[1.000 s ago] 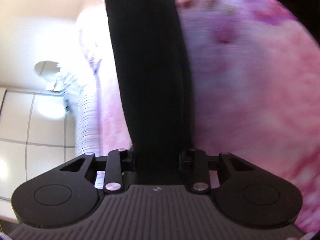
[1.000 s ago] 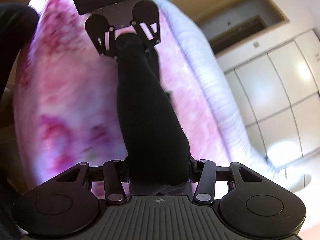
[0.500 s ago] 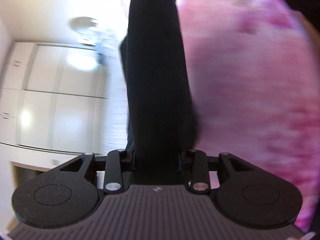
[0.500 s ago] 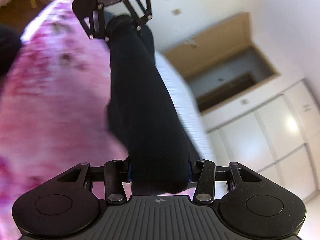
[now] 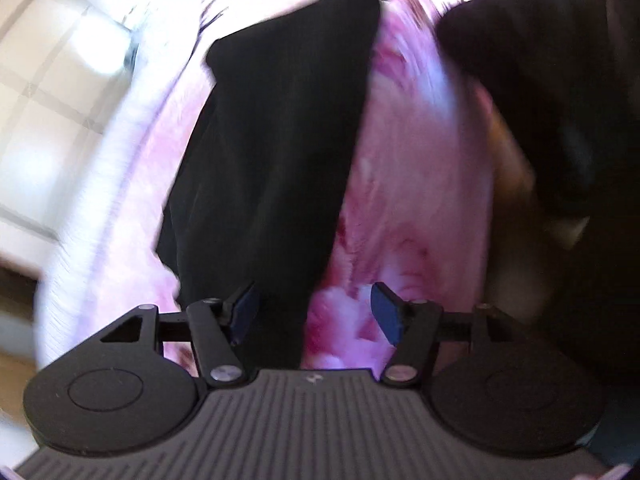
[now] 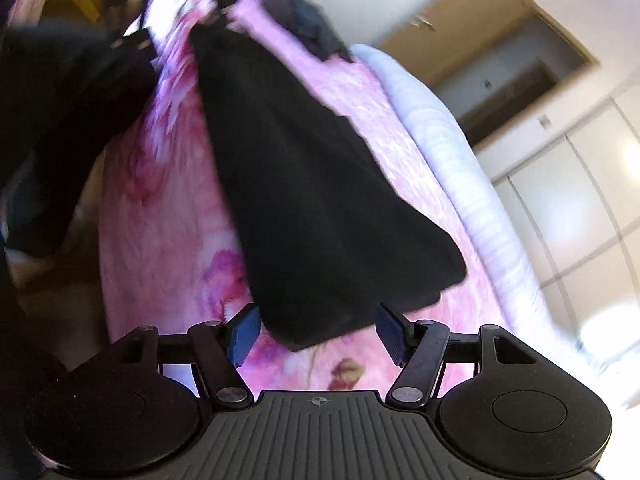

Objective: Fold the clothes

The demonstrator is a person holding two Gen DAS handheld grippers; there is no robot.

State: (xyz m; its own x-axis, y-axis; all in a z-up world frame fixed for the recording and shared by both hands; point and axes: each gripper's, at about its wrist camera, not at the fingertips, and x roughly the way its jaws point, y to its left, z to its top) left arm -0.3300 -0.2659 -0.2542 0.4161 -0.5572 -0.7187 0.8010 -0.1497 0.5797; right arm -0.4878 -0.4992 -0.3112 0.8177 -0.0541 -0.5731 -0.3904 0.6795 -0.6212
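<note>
Left gripper [image 5: 314, 316]: jaws standing spread, blue pads showing; nothing pinched. The near end of the black garment is passing between the fingers without being clamped.
Right gripper [image 6: 318, 330]: jaws standing spread too, blue pads showing; the garment's near corner is sitting in the gap, unheld.
Black garment [image 5: 276, 152]: lying flat as a long folded strip on the pink blanket, running away from both grippers. In the right wrist view [image 6: 320, 208] it is widening toward the near end.
Pink blanket [image 5: 404, 200]: flowered, spreading under and on both sides of the garment.
White quilt [image 6: 452, 152]: lying along the blanket's edge, on the side away from the person.
Dark clothes [image 6: 308, 24]: small heap sitting on the blanket beyond the garment's far end.
White cupboards [image 6: 568, 200]: standing past the quilt, blurred.
Picture quality: both views are smearing with motion.
</note>
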